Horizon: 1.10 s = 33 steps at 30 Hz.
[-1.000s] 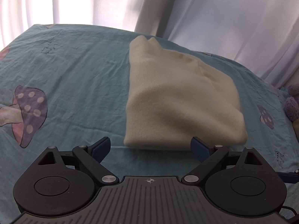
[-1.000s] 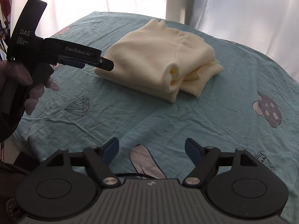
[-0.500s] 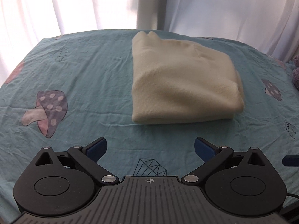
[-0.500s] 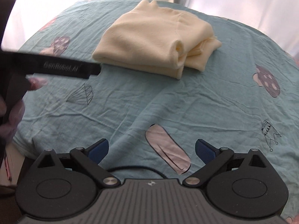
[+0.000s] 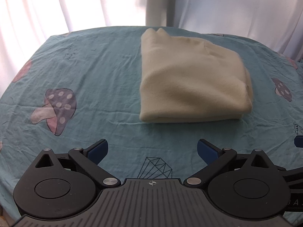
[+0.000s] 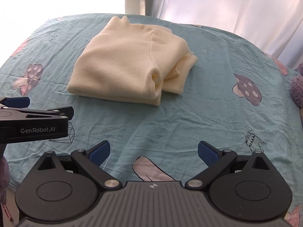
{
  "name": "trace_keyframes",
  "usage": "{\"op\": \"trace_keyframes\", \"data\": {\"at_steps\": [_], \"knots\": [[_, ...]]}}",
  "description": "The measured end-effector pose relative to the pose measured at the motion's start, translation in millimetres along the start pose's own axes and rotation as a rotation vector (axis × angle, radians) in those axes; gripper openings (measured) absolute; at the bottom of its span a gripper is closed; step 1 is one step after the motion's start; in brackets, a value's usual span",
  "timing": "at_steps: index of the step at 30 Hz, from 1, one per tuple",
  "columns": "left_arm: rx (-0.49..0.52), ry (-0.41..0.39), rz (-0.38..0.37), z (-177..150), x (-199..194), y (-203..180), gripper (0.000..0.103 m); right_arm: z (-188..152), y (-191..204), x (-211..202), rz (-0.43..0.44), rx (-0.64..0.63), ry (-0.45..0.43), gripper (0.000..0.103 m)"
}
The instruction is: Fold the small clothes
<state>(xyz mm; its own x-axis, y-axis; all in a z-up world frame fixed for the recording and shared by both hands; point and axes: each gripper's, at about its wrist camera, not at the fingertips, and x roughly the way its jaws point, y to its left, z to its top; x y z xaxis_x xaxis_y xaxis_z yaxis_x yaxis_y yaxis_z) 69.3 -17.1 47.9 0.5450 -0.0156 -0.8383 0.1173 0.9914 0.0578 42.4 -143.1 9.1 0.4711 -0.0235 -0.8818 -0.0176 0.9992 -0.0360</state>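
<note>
A cream knitted sweater (image 5: pixel 189 81) lies folded into a thick rectangle on the teal mushroom-print sheet (image 5: pixel 94 71). In the right wrist view the sweater (image 6: pixel 123 66) shows a rolled sleeve end and loose layers at its right side. My left gripper (image 5: pixel 152 147) hovers open over bare sheet, a short way in front of the sweater's near fold. My right gripper (image 6: pixel 153 148) is open too, further back and to the right, nothing between its pads. The left gripper's blue pad (image 6: pixel 19 102) shows at the left edge of the right wrist view.
White curtains (image 5: pixel 236 9) hang behind the bed's far edge. A purple plush toy (image 6: pixel 297 87) sits at the right edge. A person's hand (image 6: pixel 3 179) holds the left gripper at the lower left. The sheet (image 6: pixel 208 104) is wrinkled around the sweater.
Both grippers have drawn back from the folded sweater and levelled out, so it now lies further ahead. Their jaws stand slightly wider. The sweater has not moved.
</note>
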Motion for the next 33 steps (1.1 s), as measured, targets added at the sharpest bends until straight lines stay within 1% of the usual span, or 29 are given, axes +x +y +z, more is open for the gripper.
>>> {"op": "trace_keyframes", "data": {"at_steps": [4,7,11,29,33], "knots": [[0.000,0.003,-0.001,0.8,1.5,-1.1,0.103,3.8,1.0,4.8,0.003,0.019,0.014,0.099],[0.002,0.000,-0.007,2.4,1.7,-2.7,0.103,5.9,2.6,5.7,-0.010,0.015,0.010,0.099],[0.012,-0.001,-0.011,4.2,3.0,-6.1,0.103,7.2,-0.8,6.6,-0.005,0.024,0.012,0.099],[0.007,0.013,-0.010,3.8,3.6,-8.9,0.103,6.8,-5.4,10.8,-0.008,0.034,0.025,0.099],[0.001,0.021,-0.020,2.5,3.7,-8.6,0.103,6.6,-3.9,10.4,-0.010,0.038,0.026,0.099]]}}
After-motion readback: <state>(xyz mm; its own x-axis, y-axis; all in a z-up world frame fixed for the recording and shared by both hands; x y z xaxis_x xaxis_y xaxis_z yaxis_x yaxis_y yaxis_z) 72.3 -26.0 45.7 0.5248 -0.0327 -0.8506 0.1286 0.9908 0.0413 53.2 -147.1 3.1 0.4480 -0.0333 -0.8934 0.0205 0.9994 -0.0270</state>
